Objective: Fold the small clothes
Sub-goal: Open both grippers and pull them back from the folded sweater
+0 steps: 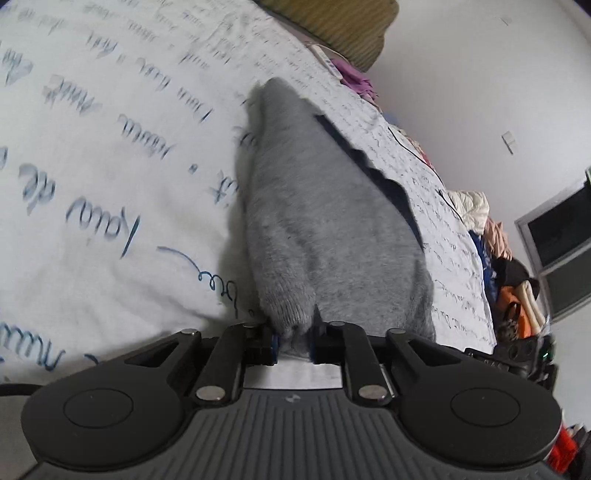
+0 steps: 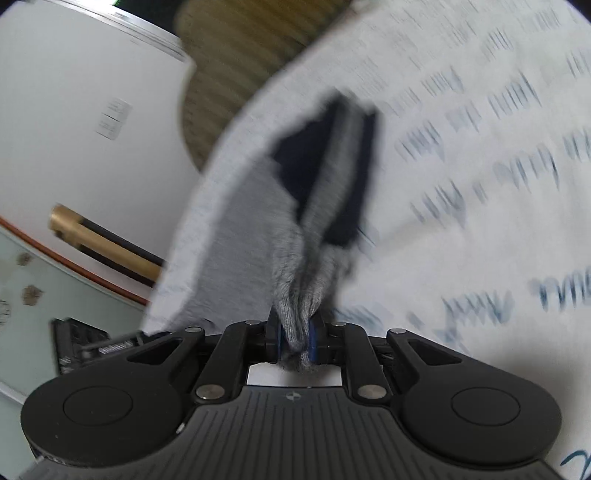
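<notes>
A small grey knitted garment with dark navy parts lies on a white bed sheet printed with blue handwriting. In the left wrist view my left gripper is shut on the garment's near ribbed edge, and the grey cloth stretches away from the blue pads. In the right wrist view my right gripper is shut on a bunched grey edge of the same garment. Its navy part shows further off, blurred.
A striped olive pillow lies at the head of the bed. Purple cloth and a pile of clothes line the bed's right edge by the white wall. The right wrist view shows a brass-coloured rail and a wall switch.
</notes>
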Action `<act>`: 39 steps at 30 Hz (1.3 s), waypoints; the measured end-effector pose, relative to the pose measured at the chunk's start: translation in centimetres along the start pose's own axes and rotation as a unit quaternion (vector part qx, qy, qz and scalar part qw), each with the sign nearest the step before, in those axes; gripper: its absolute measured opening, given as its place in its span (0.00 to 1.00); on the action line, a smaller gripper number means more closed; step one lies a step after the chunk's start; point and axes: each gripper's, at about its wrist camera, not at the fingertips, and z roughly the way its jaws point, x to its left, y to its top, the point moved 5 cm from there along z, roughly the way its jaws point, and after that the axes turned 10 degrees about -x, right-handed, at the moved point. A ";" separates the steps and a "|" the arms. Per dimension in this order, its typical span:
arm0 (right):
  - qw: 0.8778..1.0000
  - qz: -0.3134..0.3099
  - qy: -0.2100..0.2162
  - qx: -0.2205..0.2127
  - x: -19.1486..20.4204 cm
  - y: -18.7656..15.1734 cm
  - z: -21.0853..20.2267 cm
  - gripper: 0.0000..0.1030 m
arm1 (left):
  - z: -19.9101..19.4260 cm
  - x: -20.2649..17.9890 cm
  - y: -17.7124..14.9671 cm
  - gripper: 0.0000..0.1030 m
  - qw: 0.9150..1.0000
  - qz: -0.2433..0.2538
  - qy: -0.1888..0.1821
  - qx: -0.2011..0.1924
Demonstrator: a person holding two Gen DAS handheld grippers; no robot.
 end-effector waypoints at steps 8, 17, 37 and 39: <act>0.988 -0.092 -0.072 -0.105 3.4 -0.3 -4.2 0.47 | -6.5 -4.8 -1.0 0.83 0.957 0.237 0.099 -0.134; 0.939 -0.236 -0.233 -0.092 5.1 -6.4 -3.0 0.91 | -1.8 -5.4 -6.4 0.86 0.930 0.314 0.159 -0.106; 0.895 -0.274 -0.318 -0.151 5.5 -8.5 0.8 1.00 | -1.3 -4.8 -6.6 1.00 0.924 0.305 0.202 -0.109; 0.896 -0.274 -0.316 -0.150 5.5 -8.6 0.7 1.00 | -1.1 -4.8 -6.6 1.00 0.923 0.308 0.204 -0.107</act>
